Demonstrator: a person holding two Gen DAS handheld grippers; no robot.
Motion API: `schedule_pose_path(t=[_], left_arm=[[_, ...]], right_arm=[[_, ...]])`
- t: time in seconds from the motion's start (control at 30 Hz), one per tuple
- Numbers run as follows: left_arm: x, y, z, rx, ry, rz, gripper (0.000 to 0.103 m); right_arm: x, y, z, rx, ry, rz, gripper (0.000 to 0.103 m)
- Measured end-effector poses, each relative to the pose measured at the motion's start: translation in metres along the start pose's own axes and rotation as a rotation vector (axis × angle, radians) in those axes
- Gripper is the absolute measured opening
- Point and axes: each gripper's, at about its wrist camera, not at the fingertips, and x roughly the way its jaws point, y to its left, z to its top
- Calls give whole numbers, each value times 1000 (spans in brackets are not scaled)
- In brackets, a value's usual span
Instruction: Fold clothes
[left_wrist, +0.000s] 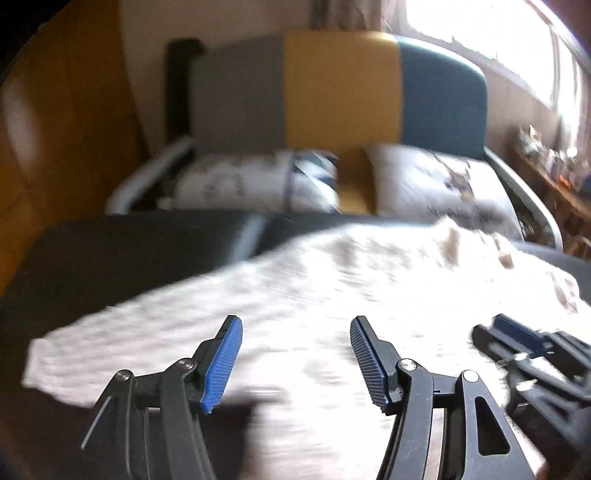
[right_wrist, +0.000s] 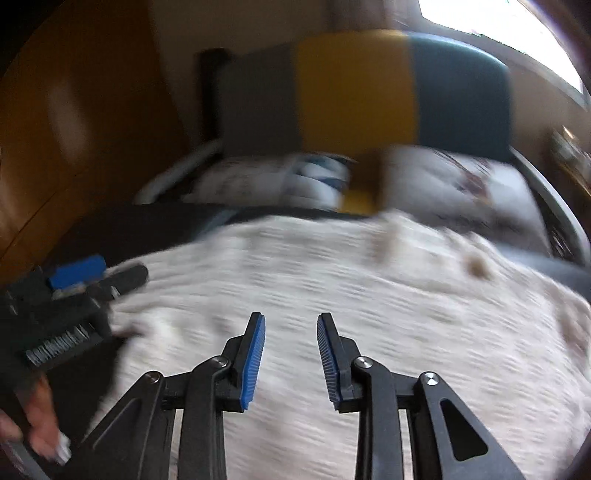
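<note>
A white textured knit garment (left_wrist: 332, 295) lies spread on a dark surface (left_wrist: 110, 258); it also fills the right wrist view (right_wrist: 369, 295). My left gripper (left_wrist: 295, 332) is open wide and empty, hovering over the garment's near part. My right gripper (right_wrist: 291, 328) is open, narrower, and empty above the garment's middle. The right gripper shows at the right edge of the left wrist view (left_wrist: 517, 343); the left gripper shows at the left of the right wrist view (right_wrist: 74, 288). Both views are motion-blurred.
A grey, yellow and blue headboard (left_wrist: 340, 88) stands behind, with white patterned pillows (left_wrist: 424, 181) below it. A wooden wardrobe (left_wrist: 66, 110) is at the left. A cluttered shelf (left_wrist: 550, 166) and a bright window are at the right.
</note>
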Motion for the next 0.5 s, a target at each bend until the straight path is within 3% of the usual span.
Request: schedule_pose_path(t=[0.17, 0.23, 0.3, 0.5], left_arm=[[42, -35, -21, 54, 33, 68, 66], [40, -27, -30, 22, 21, 74, 79], [38, -19, -37, -3, 28, 71, 81], [27, -10, -53, -18, 29, 66, 86]], right_arm=[[-7, -63, -10, 38, 42, -72, 29], [-4, -78, -13, 27, 58, -102, 29], [-2, -98, -23, 36, 65, -142, 29], [-19, -122, -58, 129, 33, -106, 30]])
